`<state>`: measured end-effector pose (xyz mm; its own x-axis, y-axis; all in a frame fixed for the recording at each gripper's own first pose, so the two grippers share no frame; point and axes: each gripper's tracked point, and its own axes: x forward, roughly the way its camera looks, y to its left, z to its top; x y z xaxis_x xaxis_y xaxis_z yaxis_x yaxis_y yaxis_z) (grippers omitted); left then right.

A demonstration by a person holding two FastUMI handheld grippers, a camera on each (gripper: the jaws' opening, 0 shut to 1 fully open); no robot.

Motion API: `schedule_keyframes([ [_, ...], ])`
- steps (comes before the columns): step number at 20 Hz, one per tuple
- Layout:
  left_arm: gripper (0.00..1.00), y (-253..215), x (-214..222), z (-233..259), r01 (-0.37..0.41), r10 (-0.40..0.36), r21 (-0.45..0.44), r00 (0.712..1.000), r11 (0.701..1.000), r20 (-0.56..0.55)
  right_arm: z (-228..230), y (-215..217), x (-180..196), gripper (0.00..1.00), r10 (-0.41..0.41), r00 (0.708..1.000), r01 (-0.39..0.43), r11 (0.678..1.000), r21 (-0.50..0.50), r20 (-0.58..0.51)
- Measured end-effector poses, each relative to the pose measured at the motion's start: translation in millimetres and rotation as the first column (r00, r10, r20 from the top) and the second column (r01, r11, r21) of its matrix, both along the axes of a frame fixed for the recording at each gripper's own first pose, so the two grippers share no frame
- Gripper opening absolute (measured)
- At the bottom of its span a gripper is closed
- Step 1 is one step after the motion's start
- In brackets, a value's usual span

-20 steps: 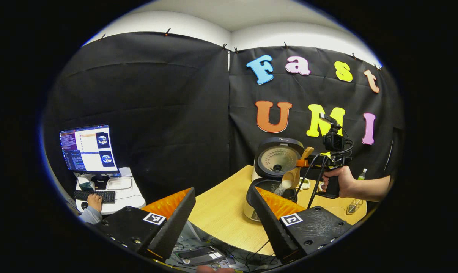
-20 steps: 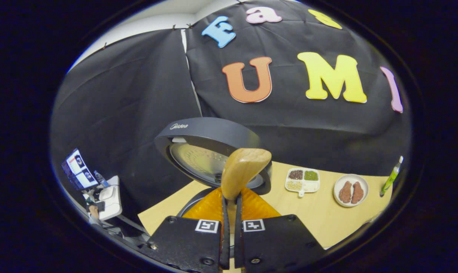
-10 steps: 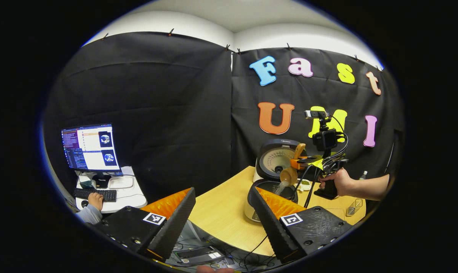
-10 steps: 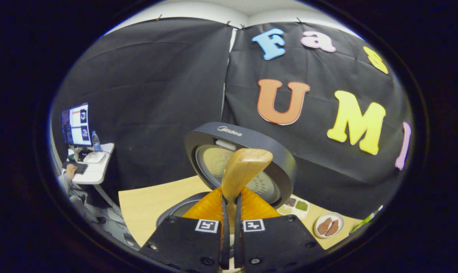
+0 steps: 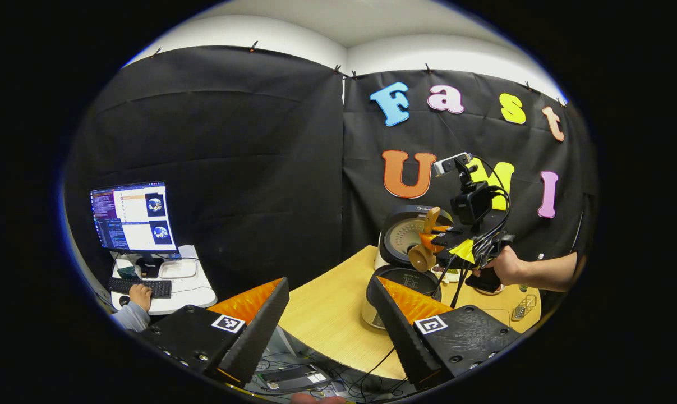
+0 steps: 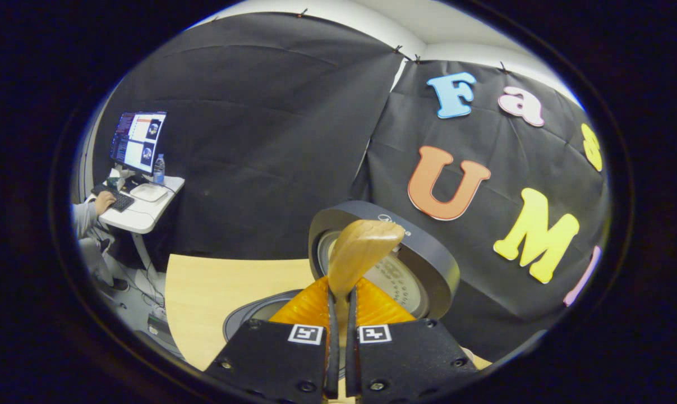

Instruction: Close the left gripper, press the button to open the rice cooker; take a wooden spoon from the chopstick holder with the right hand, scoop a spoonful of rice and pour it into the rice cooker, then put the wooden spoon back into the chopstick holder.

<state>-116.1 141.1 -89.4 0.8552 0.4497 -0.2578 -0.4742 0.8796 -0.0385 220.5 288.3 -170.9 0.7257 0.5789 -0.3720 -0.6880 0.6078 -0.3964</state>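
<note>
The right gripper (image 6: 338,359) pinches the wooden spoon (image 6: 358,255) above the open rice cooker (image 5: 401,275); the chopstick holder (image 5: 524,306) stands at the table's right edge, nearer this hand. The left gripper (image 5: 330,314) is spread.

Your wooden spoon (image 6: 356,253) hangs right before the rice cooker's raised lid (image 6: 428,264), blocking forward travel; bare table (image 5: 327,314) left of the rice cooker (image 5: 397,280) gives passing room.

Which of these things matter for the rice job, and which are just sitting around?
In use: open dark-lidded rice cooker; light wooden spoon gripped by the right tongs; wire chopstick holder.
Lying about: left tongs, open; lit computer monitor; black keyboard.
</note>
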Motion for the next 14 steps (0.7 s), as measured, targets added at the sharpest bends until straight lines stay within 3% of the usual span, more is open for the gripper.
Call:
schedule_keyframes([
  [8, 0.95, -16, 32, 3, 0.085, -0.085, -0.005, 0.996, 0.996, 0.017, 33, -31, -32, 0.1, -0.027, 0.979, 0.071, 0.974, 0.215, -0.2],
  [11, 0.95, -31, 52, 5, 0.152, -0.151, -0.011, 0.988, 0.988, 0.026, 52, -65, -40, 0.1, -0.051, 0.957, 0.142, 0.942, 0.305, -0.287],
  [14, 0.95, -48, 72, 10, 0.222, -0.222, -0.004, 0.974, 0.975, 0.044, 77, -120, -37, 0.1, -0.112, 0.937, 0.244, 0.887, 0.391, -0.33],
])
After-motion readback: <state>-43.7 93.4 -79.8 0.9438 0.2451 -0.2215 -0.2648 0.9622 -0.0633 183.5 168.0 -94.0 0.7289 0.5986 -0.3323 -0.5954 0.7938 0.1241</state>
